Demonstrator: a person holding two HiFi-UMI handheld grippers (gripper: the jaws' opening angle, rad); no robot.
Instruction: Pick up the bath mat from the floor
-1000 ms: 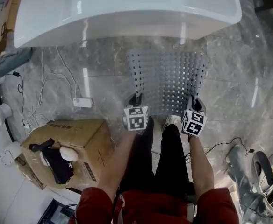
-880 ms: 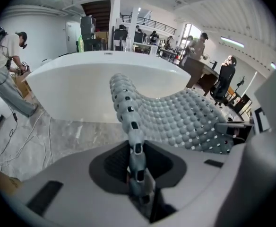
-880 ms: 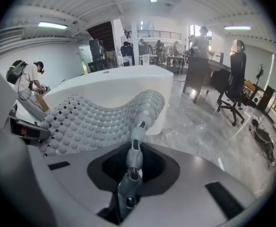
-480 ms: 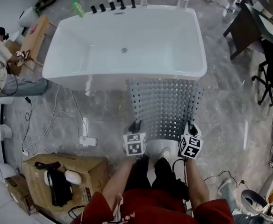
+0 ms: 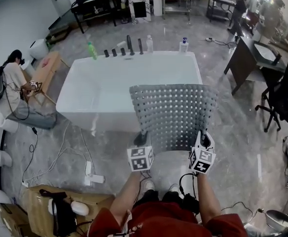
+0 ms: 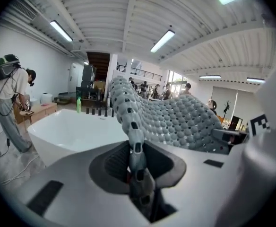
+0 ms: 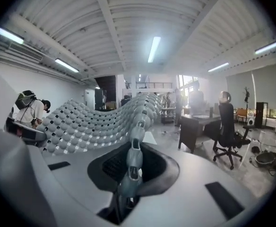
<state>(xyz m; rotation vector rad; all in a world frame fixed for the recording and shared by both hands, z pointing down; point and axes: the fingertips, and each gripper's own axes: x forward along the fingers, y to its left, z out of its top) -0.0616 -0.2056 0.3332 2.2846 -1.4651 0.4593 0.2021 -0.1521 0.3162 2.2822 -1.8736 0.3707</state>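
The grey perforated bath mat hangs stretched in the air between both grippers, in front of the white bathtub. My left gripper is shut on the mat's near left corner, and my right gripper is shut on its near right corner. In the left gripper view the mat's edge runs pinched between the jaws, the bumpy sheet spreading to the right. The right gripper view shows the same pinch on the mat's edge, with the sheet spreading left.
Bottles and dark taps line the tub's far rim. A person stands at the left by a wooden table. Cardboard boxes and cables lie on the floor at the lower left. A dark desk and an office chair stand at the right.
The mat has risen off the floor with both grippers, and the head view has tilted up from the floor toward the whole tub and the room beyond.
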